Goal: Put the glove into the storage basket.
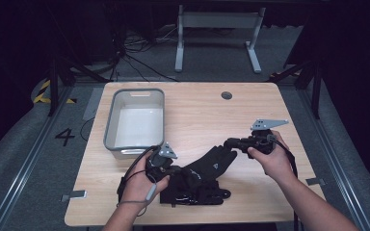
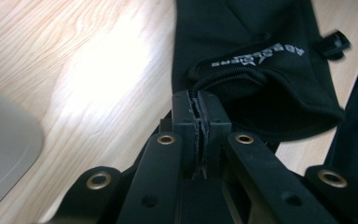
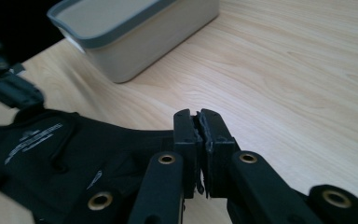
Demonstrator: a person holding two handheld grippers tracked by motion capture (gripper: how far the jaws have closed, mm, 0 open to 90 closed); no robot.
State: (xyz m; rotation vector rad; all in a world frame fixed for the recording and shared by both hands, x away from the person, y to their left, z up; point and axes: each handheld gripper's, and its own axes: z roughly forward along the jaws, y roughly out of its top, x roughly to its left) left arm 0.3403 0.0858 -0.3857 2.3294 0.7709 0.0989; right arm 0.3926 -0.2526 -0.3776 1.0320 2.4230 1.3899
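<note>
A black fabric glove with white lettering (image 1: 207, 168) lies flat on the light wooden desk (image 1: 207, 110), just beside the near corner of the grey plastic bin (image 1: 134, 118). The left gripper (image 2: 196, 105) has its jaws closed on the glove's zip cord. The right gripper (image 3: 200, 122) has its jaws closed on a thin fabric edge farthest from the bin. The glove appears soft, light and limp; take hold at hems or cuff.

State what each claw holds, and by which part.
Left claw pinches the black fabric garment by its zipper edge. Right claw is shut on the garment's opposite edge.
</note>
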